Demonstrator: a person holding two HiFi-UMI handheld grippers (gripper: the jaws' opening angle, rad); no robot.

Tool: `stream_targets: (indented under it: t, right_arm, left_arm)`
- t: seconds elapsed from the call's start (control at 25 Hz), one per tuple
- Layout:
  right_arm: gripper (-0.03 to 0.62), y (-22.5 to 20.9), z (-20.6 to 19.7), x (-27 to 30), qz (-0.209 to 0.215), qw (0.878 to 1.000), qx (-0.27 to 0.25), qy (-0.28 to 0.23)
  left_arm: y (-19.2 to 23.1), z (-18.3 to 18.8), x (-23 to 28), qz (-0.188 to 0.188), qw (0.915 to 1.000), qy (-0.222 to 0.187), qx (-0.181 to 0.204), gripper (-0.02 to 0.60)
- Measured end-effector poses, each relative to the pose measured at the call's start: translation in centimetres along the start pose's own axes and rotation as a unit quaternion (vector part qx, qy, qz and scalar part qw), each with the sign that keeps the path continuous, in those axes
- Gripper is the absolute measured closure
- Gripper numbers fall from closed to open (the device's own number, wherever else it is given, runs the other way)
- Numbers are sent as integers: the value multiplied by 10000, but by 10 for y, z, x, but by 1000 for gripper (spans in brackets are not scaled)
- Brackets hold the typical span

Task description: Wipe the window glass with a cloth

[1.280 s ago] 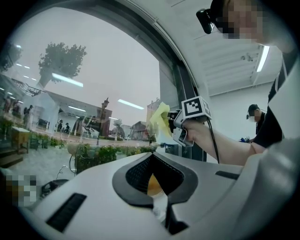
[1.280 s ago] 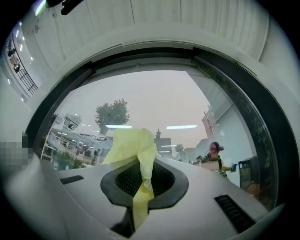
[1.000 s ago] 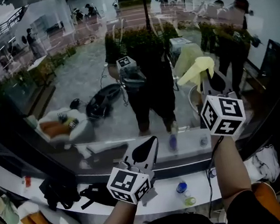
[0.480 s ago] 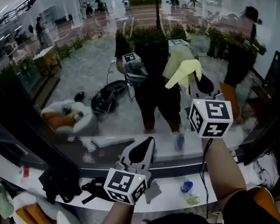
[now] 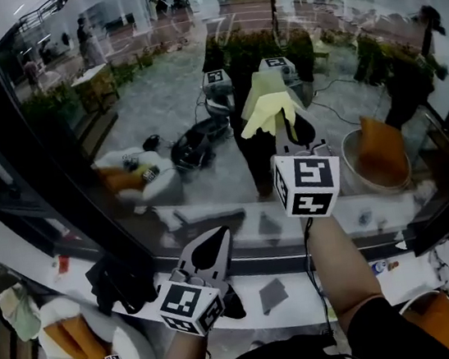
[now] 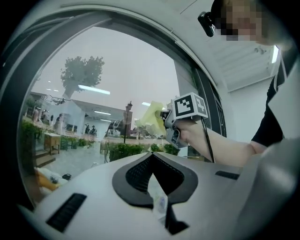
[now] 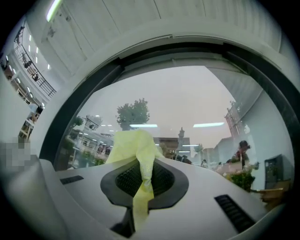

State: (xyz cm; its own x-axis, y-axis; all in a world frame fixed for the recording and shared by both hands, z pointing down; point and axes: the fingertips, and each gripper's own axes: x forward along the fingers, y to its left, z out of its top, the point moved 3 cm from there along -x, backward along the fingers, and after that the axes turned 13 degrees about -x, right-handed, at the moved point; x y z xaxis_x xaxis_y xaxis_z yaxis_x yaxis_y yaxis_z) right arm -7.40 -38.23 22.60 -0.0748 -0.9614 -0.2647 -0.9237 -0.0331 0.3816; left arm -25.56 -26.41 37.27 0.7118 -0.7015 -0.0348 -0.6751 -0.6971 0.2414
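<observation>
Against glass [image 5: 146, 94], seemingly, right hand-held gripper [image 7: 143, 177] pinches cloth [image 7: 132, 144].

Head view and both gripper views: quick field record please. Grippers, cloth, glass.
left gripper: shut, with an unidentifiable pale sliver at the seam; held low by the white sill
right gripper: shut on cloth, raised in front of the window glass
cloth: yellow, bunched, sticking out past the jaws
window glass: reflective; contact with the cloth cannot be confirmed

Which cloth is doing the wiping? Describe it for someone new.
Find the big window glass. The right gripper is raised toward it, jaws shut on a pale yellow cloth. The left gripper, low by the sill, pinches only a small pale slip.
</observation>
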Motion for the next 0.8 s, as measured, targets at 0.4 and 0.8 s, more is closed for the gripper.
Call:
stream_targets:
  t: [0.4, 0.8]
  right_arm:
    - [557, 90, 8, 27, 509, 9985, 215, 52]
    - [557, 105, 8, 33, 781, 9964, 322, 96]
  left_arm:
    - [44, 1, -43, 398, 9989, -56, -243, 583]
    - [46, 2, -48, 376, 9989, -84, -257, 583]
